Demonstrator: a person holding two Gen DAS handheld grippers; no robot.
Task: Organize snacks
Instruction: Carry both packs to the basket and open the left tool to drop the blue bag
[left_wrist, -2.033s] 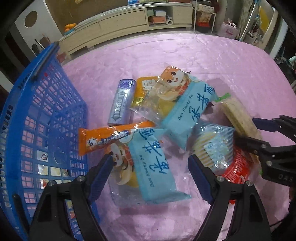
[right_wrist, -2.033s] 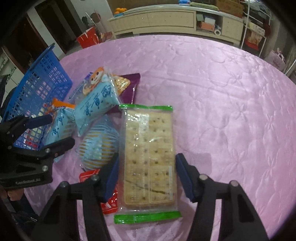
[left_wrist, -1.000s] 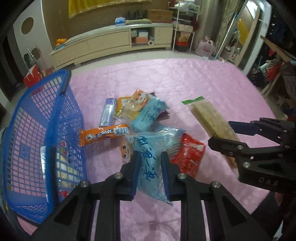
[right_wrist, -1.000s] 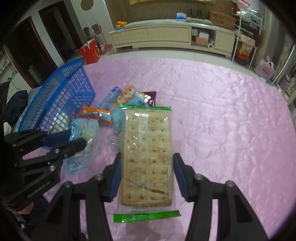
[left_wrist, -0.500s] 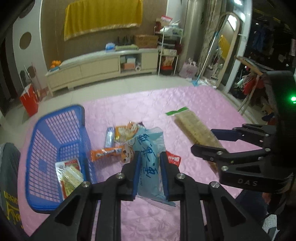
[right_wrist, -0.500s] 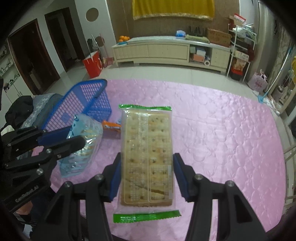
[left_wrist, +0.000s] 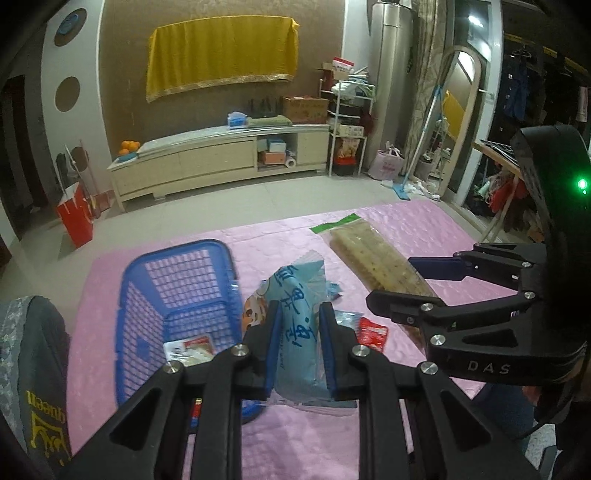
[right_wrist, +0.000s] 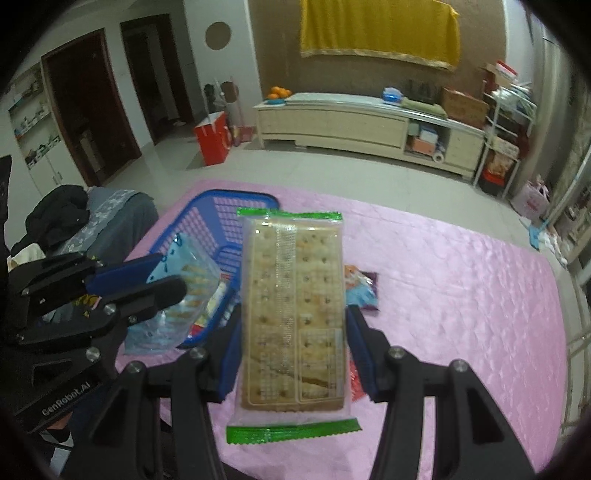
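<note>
My left gripper (left_wrist: 297, 317) is shut on a light-blue snack packet (left_wrist: 295, 321), held high above the pink-covered table (left_wrist: 424, 229). The same packet (right_wrist: 177, 291) and left gripper (right_wrist: 155, 273) appear at the left of the right wrist view. My right gripper (right_wrist: 291, 328) is shut on a clear, green-edged cracker pack (right_wrist: 291, 302), also lifted off the table; the pack (left_wrist: 369, 254) shows in the left wrist view between the right gripper's fingers (left_wrist: 436, 266). A blue mesh basket (left_wrist: 177, 295) stands below and to the left, with a couple of packets inside.
Loose snacks lie on the table: a red packet (left_wrist: 373, 332), an orange-and-blue packet (right_wrist: 354, 280) on a purple one (right_wrist: 369, 299). A chair with draped clothes (right_wrist: 92, 218) stands left of the table. The basket (right_wrist: 218, 221) sits at the table's left edge.
Both grippers have risen well above the table with their packs still held, so the basket and the loose snacks look smaller and farther below. The grips themselves have not changed.
</note>
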